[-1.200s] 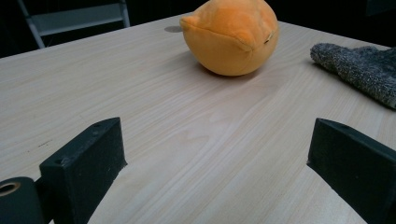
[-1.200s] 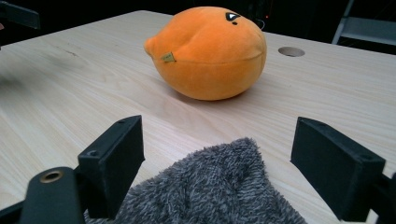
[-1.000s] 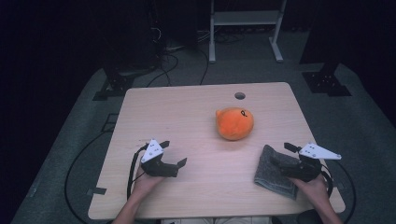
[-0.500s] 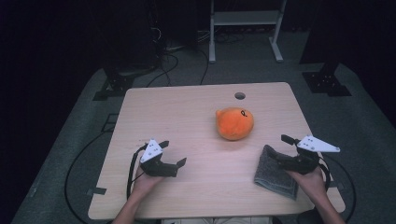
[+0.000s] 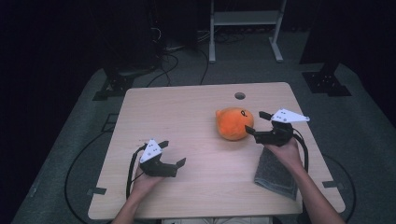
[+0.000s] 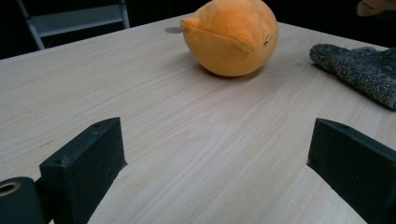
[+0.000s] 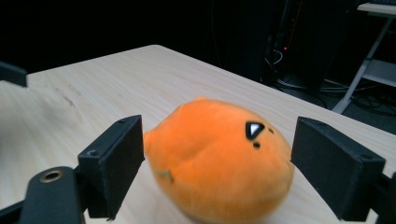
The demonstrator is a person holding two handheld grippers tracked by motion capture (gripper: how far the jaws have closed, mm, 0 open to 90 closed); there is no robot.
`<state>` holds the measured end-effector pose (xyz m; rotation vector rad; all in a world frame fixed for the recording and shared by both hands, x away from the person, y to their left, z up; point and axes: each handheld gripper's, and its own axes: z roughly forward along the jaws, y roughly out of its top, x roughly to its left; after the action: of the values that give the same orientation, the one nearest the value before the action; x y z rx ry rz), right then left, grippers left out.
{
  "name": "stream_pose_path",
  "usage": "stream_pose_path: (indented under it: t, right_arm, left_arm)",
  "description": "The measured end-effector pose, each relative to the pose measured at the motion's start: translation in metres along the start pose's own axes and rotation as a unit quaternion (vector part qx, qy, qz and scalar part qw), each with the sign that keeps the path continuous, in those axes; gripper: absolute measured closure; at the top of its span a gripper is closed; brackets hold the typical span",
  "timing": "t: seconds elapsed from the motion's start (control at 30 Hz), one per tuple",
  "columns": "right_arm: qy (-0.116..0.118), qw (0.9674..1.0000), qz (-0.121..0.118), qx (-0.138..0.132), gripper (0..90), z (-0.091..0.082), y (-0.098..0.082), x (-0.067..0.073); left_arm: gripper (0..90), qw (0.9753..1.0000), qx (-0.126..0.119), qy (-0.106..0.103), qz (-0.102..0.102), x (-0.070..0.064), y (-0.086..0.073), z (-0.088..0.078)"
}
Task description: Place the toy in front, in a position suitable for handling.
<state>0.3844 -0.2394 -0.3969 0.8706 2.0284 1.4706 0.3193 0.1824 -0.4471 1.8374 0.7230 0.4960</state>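
Note:
An orange plush toy (image 5: 234, 123) with a small dark face mark lies on the wooden table (image 5: 187, 107), right of centre. My right gripper (image 5: 255, 122) is open at the toy's right side. In the right gripper view the toy (image 7: 219, 158) sits close up between the two spread jaws of the right gripper (image 7: 224, 156), with a gap on each side. My left gripper (image 5: 173, 152) rests open near the front left and holds nothing. In the left gripper view the left gripper (image 6: 217, 158) points across bare table toward the toy (image 6: 231, 36).
A grey folded cloth (image 5: 276, 173) lies at the front right under the right forearm, and the cloth (image 6: 364, 70) also shows to the right of the toy. A small round hole (image 5: 240, 95) sits near the table's far edge. Cables and a metal stand (image 5: 243, 18) lie on the floor beyond.
My right gripper has moved off the grey cloth, forward and left, up to the orange toy. The left gripper has stayed in place.

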Motion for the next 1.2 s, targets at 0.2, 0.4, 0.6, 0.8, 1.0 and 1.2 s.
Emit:
stream_pose_path:
  t: [0.2,0.4,0.6,0.8,1.0,1.2]
  right_arm:
    - [-0.009,0.9998,0.018,-0.003,16.6,0.029,-0.001,-0.011]
    - [-0.025,0.9988,0.036,0.020,18.2,0.054,-0.014,-0.019]
    - [-0.029,0.9978,0.048,0.037,24.3,0.065,-0.024,-0.022]
    - [-0.038,0.9973,0.035,0.052,39.9,0.069,-0.027,-0.019]
    - [-0.038,0.9963,0.042,0.065,61.2,0.067,-0.023,-0.017]
    - [-0.028,0.9967,0.048,0.060,71.4,0.063,-0.017,-0.014]
  left_arm:
    - [3.2,1.0000,0.001,-0.001,0.002,0.000,0.000,0.000]
    - [3.2,1.0000,0.001,-0.001,0.004,0.000,0.000,-0.001]
    - [3.2,1.0000,0.000,0.000,0.001,0.001,0.000,-0.001]
    - [3.2,1.0000,0.001,-0.001,0.004,0.000,0.000,-0.001]
    - [3.2,1.0000,-0.001,0.000,0.002,0.001,0.000,-0.002]
    - [3.2,1.0000,-0.002,0.001,0.001,0.001,0.000,-0.002]
